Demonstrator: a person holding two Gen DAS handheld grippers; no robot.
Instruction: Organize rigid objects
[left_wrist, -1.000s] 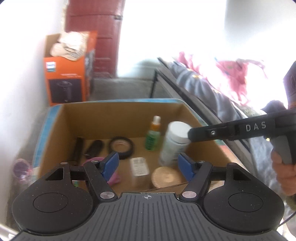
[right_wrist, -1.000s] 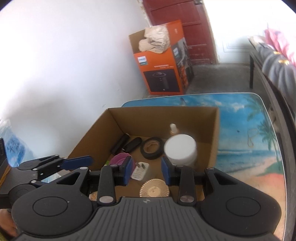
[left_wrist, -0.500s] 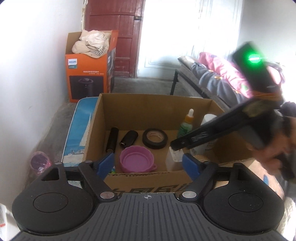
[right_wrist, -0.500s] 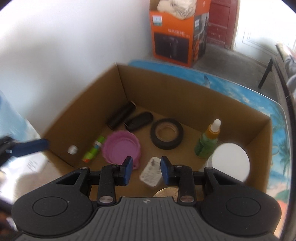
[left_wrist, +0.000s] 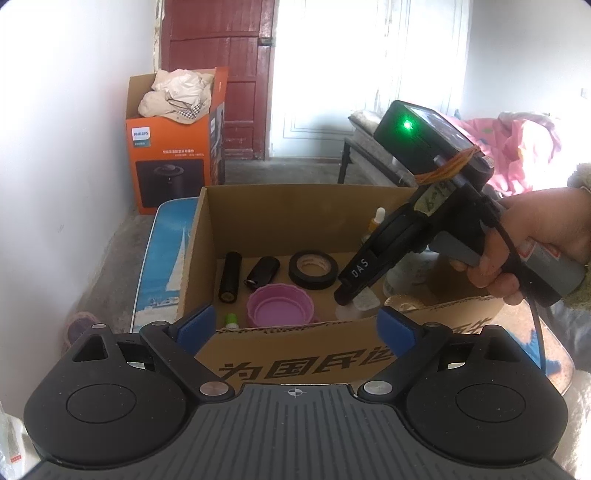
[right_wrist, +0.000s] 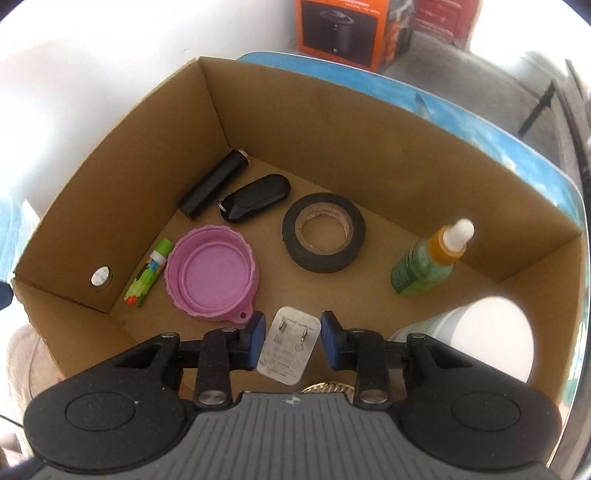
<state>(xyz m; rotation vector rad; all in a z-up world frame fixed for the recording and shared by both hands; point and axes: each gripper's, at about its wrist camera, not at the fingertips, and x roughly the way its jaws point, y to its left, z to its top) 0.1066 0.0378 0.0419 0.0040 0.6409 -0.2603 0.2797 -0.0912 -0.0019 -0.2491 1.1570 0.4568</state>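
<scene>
A cardboard box holds a black cylinder, a black key fob, a black tape roll, a pink collapsible bowl, a lip balm stick, a green dropper bottle, a white jar and a white wall charger. My right gripper is low inside the box with its jaws open on either side of the charger, small gaps showing. In the left wrist view it points down at the charger. My left gripper is open and empty before the box's near wall.
The box stands on a table with a beach print. An orange Philips box with cloth in it stands on the floor by a red door. A bed with pink bedding is to the right. A white wall is on the left.
My right gripper has dropped into the box and now straddles the charger. My left gripper has pulled back from above the box contents to outside the near wall.
</scene>
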